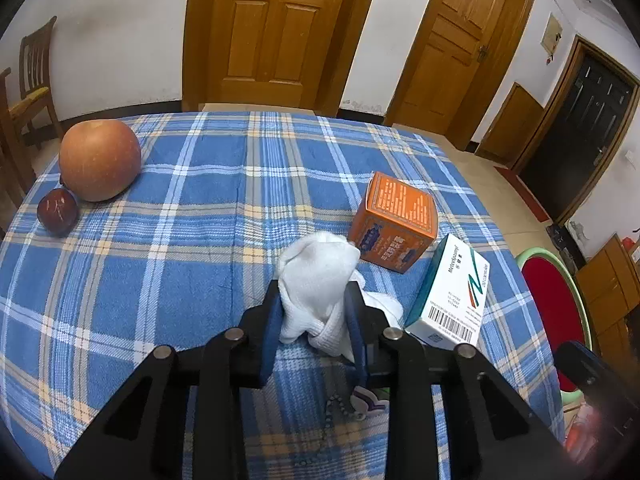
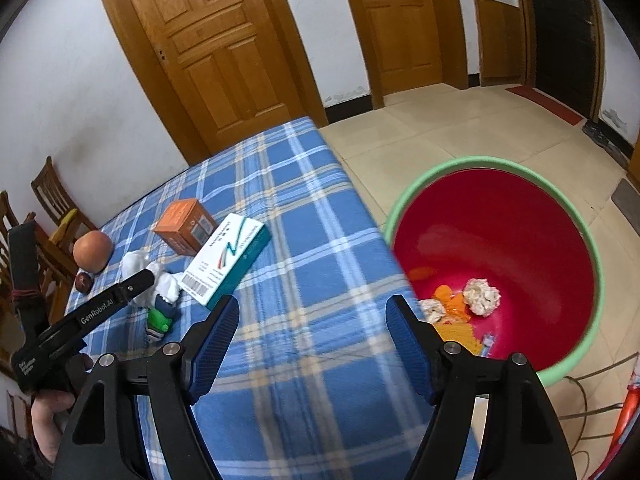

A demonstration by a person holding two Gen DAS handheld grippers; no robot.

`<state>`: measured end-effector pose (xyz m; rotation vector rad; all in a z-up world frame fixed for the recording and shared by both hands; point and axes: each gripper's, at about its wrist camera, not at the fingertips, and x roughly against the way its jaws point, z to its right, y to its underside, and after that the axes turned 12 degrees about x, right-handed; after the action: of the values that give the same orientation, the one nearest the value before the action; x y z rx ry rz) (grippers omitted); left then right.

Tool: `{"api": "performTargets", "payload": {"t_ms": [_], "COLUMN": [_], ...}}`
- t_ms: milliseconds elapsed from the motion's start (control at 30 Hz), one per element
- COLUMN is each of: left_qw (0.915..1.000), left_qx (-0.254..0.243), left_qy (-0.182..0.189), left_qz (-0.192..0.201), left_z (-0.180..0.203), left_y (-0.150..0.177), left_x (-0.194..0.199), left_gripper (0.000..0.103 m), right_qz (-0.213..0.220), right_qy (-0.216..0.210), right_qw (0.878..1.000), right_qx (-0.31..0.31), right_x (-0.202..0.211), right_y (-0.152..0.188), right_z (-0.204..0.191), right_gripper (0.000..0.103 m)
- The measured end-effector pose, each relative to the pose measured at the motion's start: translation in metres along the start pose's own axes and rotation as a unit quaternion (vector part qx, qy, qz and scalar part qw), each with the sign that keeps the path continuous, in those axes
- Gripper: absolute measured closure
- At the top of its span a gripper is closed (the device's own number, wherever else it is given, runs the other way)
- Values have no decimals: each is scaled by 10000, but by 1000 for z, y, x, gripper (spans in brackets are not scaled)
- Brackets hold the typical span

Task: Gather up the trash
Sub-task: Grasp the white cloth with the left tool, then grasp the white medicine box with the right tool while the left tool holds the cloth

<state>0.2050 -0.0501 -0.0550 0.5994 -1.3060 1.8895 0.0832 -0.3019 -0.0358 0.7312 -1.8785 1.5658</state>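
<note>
tissue (image 1: 316,280) wad looks soft and light, so your left gripper (image 1: 310,312), jaws clamped on its middle, suffices, while your right gripper (image 2: 312,320) hangs open, empty.

**Cloth, card, plastic and wood**

The desk wears a woven plaid tablecloth (image 1: 160,260), matt and slightly ribbed. The crumpled white tissue (image 1: 320,280) looks soft, with an embossed paper texture. The orange carton (image 1: 394,220) and white medicine box (image 1: 452,292) are smooth printed card with a faint sheen. The basin (image 2: 500,240) is glossy red plastic with a green rim. The panelled doors (image 1: 272,28) are varnished wood. The apple (image 1: 100,160) is smooth-skinned, almost matt.
</note>
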Motion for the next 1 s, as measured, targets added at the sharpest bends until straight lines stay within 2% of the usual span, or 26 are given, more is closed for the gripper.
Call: {"api": "performTargets", "payload": {"t_ms": [100,333,533,1000], "left_qw": [9999,9983,9967,9959], "left_qx": [122,451,676,736], "left_qy": [45,-150,-231,-300], "left_qz": [41,343,386,424], "left_z": [-8,-30,-44,-43], "left_y": [-1,-10,-14,-14], "left_x": [5,18,20,19], "left_gripper": [75,75,75,75], "right_qz": [-77,-208,-351,-454], "right_qy": [-46,-127,-92,135], "right_qw": [9999,9996,9989,9977], "right_qx": [46,133,307,482], "right_x": [-9,-28,-51,-88], "right_y": [-4,-15,-23,-35], "right_z": [-9,-31,-55,-83], "right_gripper": [26,26,25,20]}}
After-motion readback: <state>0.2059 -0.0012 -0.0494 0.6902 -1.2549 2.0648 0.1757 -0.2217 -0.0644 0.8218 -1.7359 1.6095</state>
